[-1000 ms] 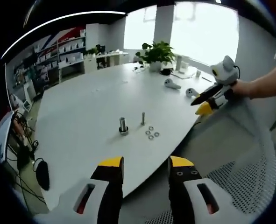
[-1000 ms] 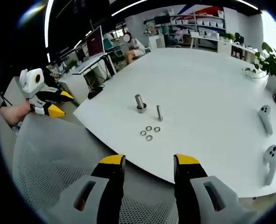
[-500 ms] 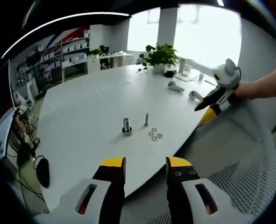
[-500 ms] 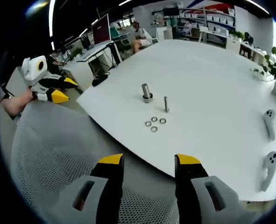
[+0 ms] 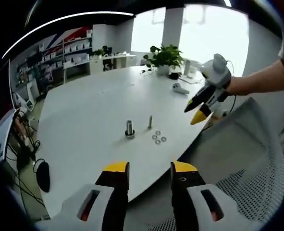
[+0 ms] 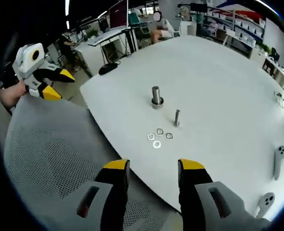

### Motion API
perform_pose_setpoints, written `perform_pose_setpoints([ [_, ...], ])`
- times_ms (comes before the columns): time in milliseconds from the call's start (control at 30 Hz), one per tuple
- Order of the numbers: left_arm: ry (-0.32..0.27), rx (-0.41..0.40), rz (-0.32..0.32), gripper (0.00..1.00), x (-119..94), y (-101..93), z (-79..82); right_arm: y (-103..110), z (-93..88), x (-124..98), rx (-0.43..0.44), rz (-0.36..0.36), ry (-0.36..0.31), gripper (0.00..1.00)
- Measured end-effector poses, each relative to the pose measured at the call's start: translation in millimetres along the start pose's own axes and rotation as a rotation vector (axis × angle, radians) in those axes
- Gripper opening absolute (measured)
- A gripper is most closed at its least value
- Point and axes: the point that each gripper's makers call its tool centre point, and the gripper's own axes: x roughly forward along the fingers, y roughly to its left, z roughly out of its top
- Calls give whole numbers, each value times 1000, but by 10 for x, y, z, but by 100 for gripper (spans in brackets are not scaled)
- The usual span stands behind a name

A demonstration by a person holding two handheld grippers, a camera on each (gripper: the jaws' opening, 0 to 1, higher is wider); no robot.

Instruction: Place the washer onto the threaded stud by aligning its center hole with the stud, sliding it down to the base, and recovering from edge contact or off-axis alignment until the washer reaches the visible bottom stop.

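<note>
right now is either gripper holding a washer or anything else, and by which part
Nothing is held. The left gripper and right gripper both stand open and empty, short of the table. The washers lie loose by the stud.

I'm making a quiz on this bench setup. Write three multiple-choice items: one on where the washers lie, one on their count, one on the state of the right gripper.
1. Where do the washers lie?
A. On the white table, near the thin stud
B. On the mesh chair
C. Stacked on the thick bolt

2. How many loose washers lie on the table?
A. One
B. Four
C. Seven

3. What state is the right gripper in?
A. Shut on a washer
B. Shut on the stud
C. Open and holding nothing

Answers: 1 A, the rings sit flat on the tabletop just beside the stud. 2 B, the right gripper view shows four rings in a small cluster. 3 C, its yellow-tipped jaws stand apart with nothing between them.
</note>
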Motion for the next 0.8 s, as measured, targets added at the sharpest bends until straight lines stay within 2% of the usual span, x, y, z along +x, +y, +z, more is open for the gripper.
perform_pose_setpoints([
  [200, 6, -6, 1, 32, 3, 6, -14, 10, -10, 313, -98, 27, 74, 41],
  [333, 5, -6, 2, 32, 1, 8, -14, 53, 11, 573, -121, 55, 103, 33],
  [467, 6, -6, 1, 32, 1, 7, -14, 85, -139, 766, -180, 68, 198, 33],
  [533, 8, -7, -1, 32, 2, 5, -18, 56, -170, 828, -225, 55, 220, 33],
  [800, 15, -3, -6, 31, 4, -7, -34, -92, -186, 944, -198, 40, 260, 31],
])
